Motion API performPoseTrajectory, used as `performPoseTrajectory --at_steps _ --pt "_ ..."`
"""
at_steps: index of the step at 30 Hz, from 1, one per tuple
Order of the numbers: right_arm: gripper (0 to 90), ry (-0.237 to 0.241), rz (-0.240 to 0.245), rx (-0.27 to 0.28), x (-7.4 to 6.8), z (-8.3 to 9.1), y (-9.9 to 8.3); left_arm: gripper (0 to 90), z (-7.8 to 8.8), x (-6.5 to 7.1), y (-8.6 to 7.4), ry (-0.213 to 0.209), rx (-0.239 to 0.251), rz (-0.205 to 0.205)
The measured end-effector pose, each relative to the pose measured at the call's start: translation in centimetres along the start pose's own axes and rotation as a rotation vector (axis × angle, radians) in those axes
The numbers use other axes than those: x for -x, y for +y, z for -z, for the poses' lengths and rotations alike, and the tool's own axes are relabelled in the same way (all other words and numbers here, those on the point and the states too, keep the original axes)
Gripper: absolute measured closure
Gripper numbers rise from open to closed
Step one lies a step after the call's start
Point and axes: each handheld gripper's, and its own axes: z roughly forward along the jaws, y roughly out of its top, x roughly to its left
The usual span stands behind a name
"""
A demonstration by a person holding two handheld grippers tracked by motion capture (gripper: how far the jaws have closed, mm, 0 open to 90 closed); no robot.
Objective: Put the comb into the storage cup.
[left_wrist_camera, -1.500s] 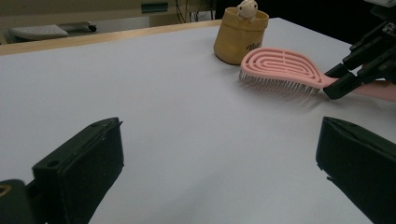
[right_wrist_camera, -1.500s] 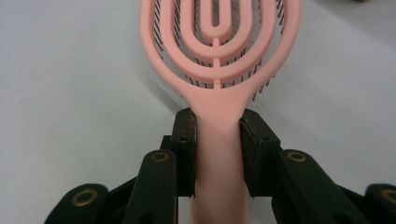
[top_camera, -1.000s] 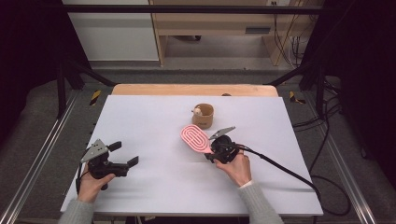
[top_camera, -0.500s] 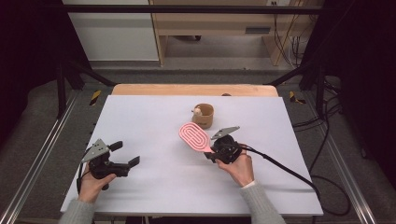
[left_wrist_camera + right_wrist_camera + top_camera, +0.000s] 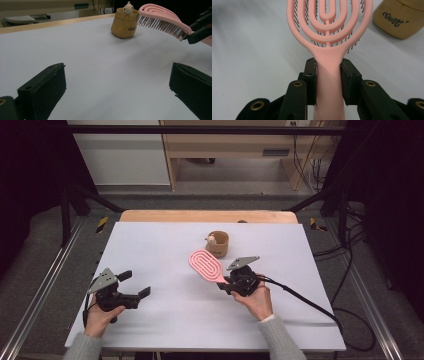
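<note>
Your right tongs (image 5: pixel 328 82) are clamped on the handle of the pink hairbrush (image 5: pixel 205 265): both black pads press flat against the handle's sides in the right gripper view. The brush is smooth moulded plastic, an oval head cut into concentric loops with open slots between them, dark thin bristles with pale tips underneath. You hold it above the tabletop (image 5: pixel 165 250), head angled up and away from you, bristles facing down, near the tan cup (image 5: pixel 218 244) but not touching it.

Your left tongs (image 5: pixel 135 285) stand wide open and hold nothing; in the left gripper view the two blocky matte-black jaws frame bare tabletop. They sit at the near left, well apart from the brush.

The cup is short, rounded, mustard-tan, with dark lettering on its side and a small pale figure (image 5: pixel 128 8) perched at its rim. It stands upright past the middle of the tabletop.

The tabletop is a flat, matte white sheet; a strip of light wood (image 5: pixel 207 216) shows along its far edge. Beyond it: grey floor, a pale wooden bench (image 5: pixel 235 145), black frame rails, cables at the right. The surroundings to the sides are dark.

Count: one hairbrush, one cup, one figure, two tongs, two hands. A black cable (image 5: pixel 305 300) trails from the right tongs across the tabletop.
</note>
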Motion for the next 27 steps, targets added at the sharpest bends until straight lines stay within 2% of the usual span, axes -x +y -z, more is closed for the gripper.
performPoseTrajectory --at_steps 27 --pt "69.5 0.035 0.014 0.066 0.0 0.9 0.1 0.6 -0.5 1.4 0.9 -0.001 -0.003 -0.006"
